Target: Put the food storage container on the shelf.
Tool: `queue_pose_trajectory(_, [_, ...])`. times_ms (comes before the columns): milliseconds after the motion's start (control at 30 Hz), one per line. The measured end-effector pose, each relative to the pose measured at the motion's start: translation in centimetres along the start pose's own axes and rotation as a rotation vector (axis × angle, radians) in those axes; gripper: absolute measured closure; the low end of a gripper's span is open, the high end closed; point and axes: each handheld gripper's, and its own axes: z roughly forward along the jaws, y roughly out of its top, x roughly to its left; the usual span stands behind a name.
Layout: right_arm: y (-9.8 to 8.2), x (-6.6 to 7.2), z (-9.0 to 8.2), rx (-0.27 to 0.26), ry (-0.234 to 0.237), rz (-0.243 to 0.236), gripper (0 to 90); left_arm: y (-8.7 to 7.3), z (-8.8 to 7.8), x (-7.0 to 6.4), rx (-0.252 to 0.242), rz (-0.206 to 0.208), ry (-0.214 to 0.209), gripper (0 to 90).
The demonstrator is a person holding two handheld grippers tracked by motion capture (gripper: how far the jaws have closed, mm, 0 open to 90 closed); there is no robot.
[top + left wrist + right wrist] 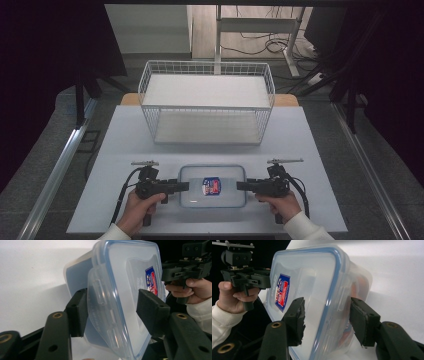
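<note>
Pale grey tabletop [125,140], near edge: a clear rectangular plastic food box with blue-rimmed lid [213,186] lies crosswise between both grippers.
Its long axis runs left to right; the left gripper [184,186] clamps the left short end's latch flap, while the right gripper [242,186] straddles the right end, contact uncertain. A white wire basket [207,102] stands well behind, with open table between.

The worktop [125,150] is flat and pale white. A see-through plastic box [213,186] with a blue-edged lid sits flat on it, near the front edge. Behind the box stands a white wire basket [207,102], close to the back edge, well apart from the box.
</note>
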Motion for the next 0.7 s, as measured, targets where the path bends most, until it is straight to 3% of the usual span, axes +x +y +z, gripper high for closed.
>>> queue_pose_trajectory(167, [-0.39,0.56,-0.43,-0.009,-0.008,-0.009,50.2,-0.27,-0.29,-0.49,-0.001,0.025,0.009,45.5])
queue_pose_trajectory(700, [-0.16,0.79,-1.04,-0.027,-0.016,-0.007,51.5,-0.04,-0.28,-0.86,-0.014,0.018,0.000,48.6])
